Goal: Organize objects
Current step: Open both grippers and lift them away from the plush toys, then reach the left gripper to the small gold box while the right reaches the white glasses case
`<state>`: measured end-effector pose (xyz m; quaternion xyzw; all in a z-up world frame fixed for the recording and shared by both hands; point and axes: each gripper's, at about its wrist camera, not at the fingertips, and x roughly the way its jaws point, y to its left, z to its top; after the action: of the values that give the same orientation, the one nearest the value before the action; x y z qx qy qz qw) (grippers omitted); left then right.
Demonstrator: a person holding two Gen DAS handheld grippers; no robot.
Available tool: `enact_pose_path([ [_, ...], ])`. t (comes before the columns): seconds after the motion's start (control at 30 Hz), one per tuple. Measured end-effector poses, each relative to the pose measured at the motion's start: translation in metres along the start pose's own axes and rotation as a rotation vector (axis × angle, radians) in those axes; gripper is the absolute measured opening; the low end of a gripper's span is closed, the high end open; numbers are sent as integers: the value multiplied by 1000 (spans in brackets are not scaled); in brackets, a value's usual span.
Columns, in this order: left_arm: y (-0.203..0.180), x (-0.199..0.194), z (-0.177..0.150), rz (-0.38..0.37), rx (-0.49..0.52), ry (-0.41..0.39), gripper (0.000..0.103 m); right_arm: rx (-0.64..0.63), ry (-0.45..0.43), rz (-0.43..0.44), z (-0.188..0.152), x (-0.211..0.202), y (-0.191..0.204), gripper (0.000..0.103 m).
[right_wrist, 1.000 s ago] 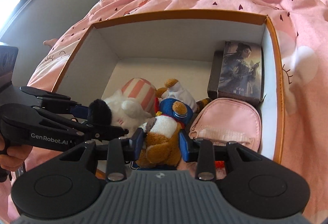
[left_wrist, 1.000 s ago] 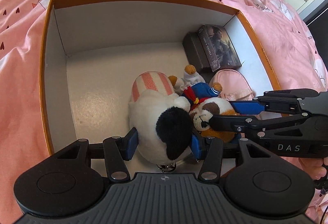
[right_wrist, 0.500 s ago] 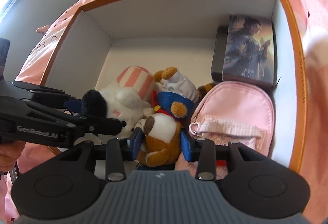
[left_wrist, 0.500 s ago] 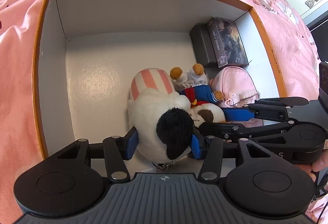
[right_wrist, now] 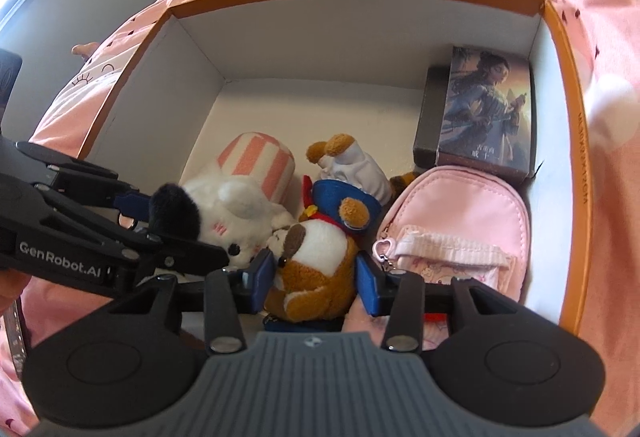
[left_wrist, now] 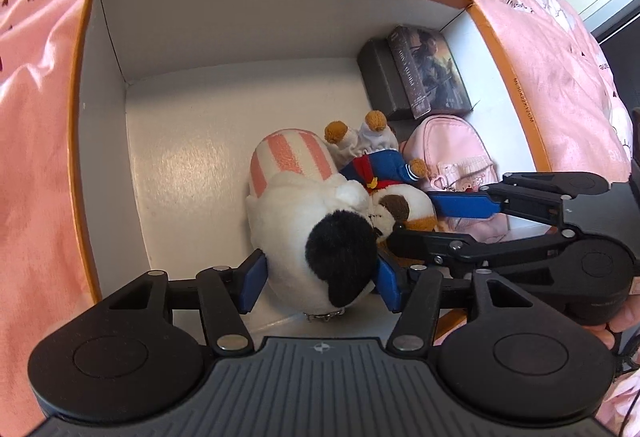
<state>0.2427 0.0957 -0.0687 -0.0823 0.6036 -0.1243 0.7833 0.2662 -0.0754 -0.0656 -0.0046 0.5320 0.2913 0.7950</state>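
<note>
A white plush dog with a black ear and pink-striped body (left_wrist: 308,221) lies inside the orange-rimmed white box (left_wrist: 80,109). My left gripper (left_wrist: 320,283) has its blue pads around the dog's head with small gaps at each side. A brown plush bear in a blue sailor top (right_wrist: 316,257) lies beside it. My right gripper (right_wrist: 316,283) has its pads spread around the bear's head, also with gaps. In the left wrist view the right gripper (left_wrist: 436,221) reaches in from the right over the bear (left_wrist: 404,205).
A pink mini backpack (right_wrist: 456,221) lies at the box's right side, with a picture-covered book box (right_wrist: 488,113) on a dark case behind it. The box's left half shows bare white floor (left_wrist: 192,165). A pink bedspread (left_wrist: 36,77) surrounds the box.
Both grippers lowered the two plush toys deeper into the box. Their pads have spread slightly, so the toys now rest on the box floor.
</note>
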Motion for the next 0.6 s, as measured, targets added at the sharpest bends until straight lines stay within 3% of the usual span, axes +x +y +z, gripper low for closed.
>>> enact_pose_path([
  [0.2,-4,-24,-15,6,6,-117,68,-50,-95,-54,-9,-29,14,59],
  [0.4,-25,-71,-44,71,21,-322,68,-40,-203,-65,-24,-77,18,59],
  [0.6,-54,-111,-86,36,-2,-442,68,-1,-313,-36,-63,-127,29,59],
])
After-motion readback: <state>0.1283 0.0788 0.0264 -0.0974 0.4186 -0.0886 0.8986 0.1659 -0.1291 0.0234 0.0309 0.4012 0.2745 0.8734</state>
